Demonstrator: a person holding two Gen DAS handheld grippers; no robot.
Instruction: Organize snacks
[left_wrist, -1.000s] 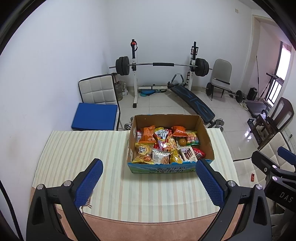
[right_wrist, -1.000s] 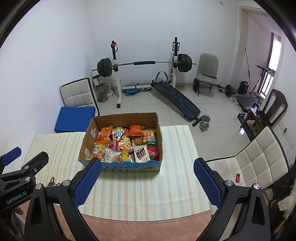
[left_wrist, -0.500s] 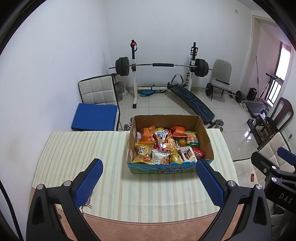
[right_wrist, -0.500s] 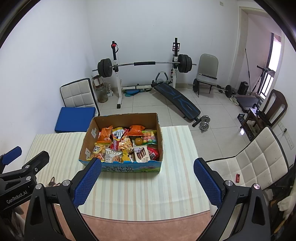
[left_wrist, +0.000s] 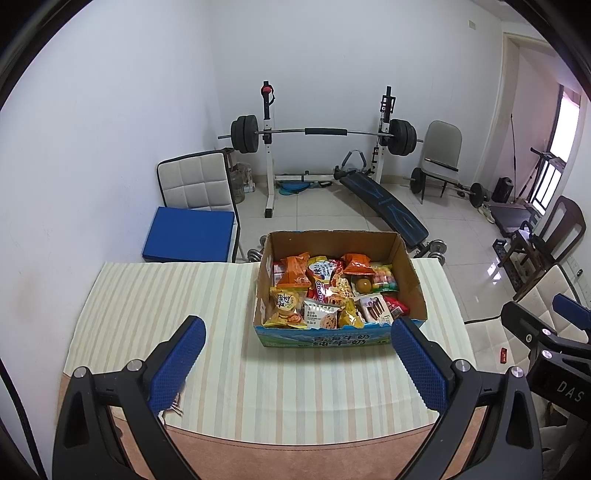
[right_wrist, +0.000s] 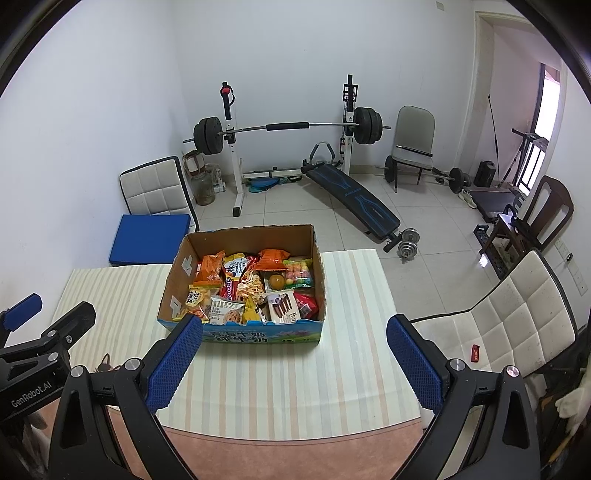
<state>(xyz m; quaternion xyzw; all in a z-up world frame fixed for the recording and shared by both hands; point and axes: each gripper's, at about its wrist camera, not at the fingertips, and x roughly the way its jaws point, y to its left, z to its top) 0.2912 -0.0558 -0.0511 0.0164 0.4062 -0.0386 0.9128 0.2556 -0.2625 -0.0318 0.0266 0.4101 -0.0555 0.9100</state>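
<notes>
Box (left_wrist: 340, 336) of snacks sits on the striped cloth (left_wrist: 155, 295), toward the far edge of the table (left_wrist: 280, 458), open at the top. Its near wall is blue with printed characters; the other walls are plain cardboard.

Inside, packed tight: two orange bags (left_wrist: 293, 271) at the back, a white-and-blue bag (left_wrist: 321, 271) between them, a round orange fruit (left_wrist: 362, 285) right of centre, a pack of coloured sweets (left_wrist: 384, 280) just beside the fruit. Front row, left to right: yellow cracker pack (left_wrist: 286, 301), cookie pack (left_wrist: 319, 317), chocolate-stick pack (left_wrist: 375, 308), red wrapper (left_wrist: 397, 306) in the right corner.

Your left gripper (left_wrist: 297, 358) hangs above the near part of the cloth, blue pads spread wide, nothing between them. It points at the box front; the right pad (left_wrist: 419, 363) overlaps the box's near right corner in the left wrist view, contact not clear.

Your right gripper (right_wrist: 293, 356) is also spread wide and empty, over the cloth short of the box. In its view the left pad (right_wrist: 175, 363) overlaps the box's near left corner; again you cannot tell touch from overlap.

Each gripper shows at the edge of the other's view, side by side, apart.

Beyond the table: barbell rack (left_wrist: 321, 133), slanted bench (left_wrist: 384, 203), white padded chair (left_wrist: 195, 181) with a blue cushion (left_wrist: 188, 234).
</notes>
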